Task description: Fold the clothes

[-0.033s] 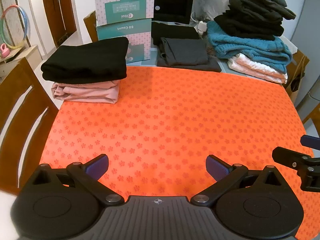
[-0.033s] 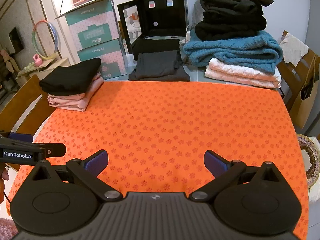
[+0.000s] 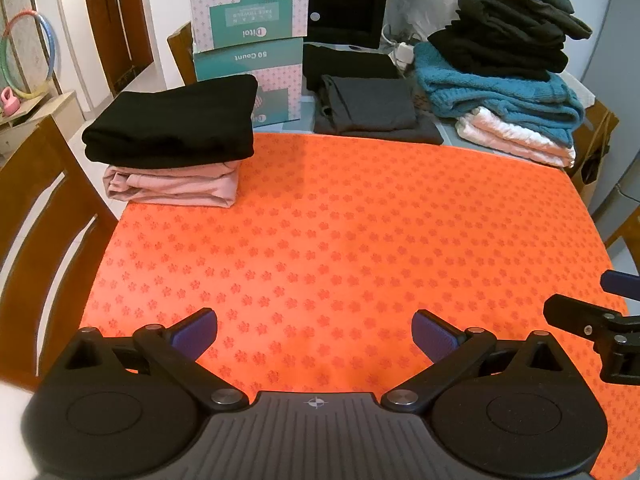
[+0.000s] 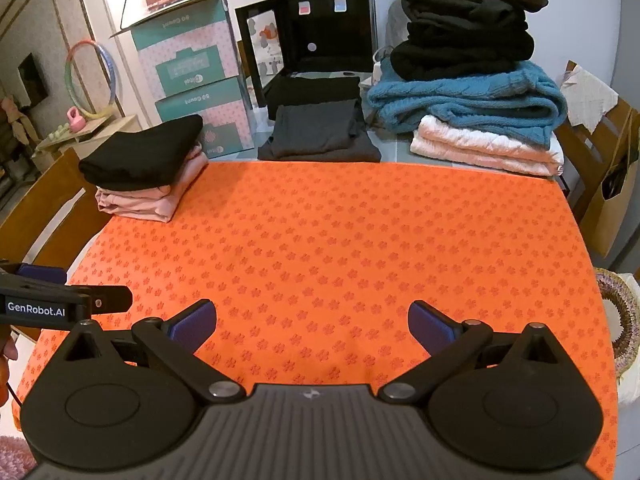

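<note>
Orange mat [image 3: 340, 240] bare between both released tools [image 3: 314, 332] [image 4: 312, 322]; folded piles far: black-on-pink [image 3: 172, 120] left, tall stack [image 4: 472, 92] right, nearer right tool.

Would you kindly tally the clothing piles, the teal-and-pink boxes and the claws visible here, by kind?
Clothing piles: 3 (left pile, middle pile, right pile)
Teal-and-pink boxes: 2 (upper box, lower box)
Claws: 2 (left claw, right claw), both open
Total: 7
</note>
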Motion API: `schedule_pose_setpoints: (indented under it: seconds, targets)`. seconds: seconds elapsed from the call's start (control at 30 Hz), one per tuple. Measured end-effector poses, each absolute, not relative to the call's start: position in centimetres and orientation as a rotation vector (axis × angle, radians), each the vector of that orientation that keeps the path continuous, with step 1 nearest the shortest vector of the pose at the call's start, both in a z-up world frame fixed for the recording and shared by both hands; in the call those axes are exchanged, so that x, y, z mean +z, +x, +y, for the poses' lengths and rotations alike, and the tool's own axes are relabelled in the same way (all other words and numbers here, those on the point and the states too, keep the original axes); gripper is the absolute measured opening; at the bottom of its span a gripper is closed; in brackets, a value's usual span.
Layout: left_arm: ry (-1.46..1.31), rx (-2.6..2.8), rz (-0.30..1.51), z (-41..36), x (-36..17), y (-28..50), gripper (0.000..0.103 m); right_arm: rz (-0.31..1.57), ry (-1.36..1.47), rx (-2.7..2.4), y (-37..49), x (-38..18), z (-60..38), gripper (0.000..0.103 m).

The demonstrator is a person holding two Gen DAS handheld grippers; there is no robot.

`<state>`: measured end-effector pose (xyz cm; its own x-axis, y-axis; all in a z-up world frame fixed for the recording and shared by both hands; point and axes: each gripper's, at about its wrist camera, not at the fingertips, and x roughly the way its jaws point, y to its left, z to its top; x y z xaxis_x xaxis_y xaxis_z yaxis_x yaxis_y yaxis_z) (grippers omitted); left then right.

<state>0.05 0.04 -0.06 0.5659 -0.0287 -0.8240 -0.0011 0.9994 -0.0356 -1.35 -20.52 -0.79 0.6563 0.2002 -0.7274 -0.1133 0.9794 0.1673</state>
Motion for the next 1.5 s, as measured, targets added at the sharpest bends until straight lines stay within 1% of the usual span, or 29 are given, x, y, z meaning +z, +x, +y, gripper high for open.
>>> schedule_pose_setpoints:
  seconds: [1.5]
  targets:
    - [-0.039,0.011,0.996,0.21,-0.49,0.69,0.103,0.852,0.095,0.167,-0.79,-1.1,-20.31,0.103]
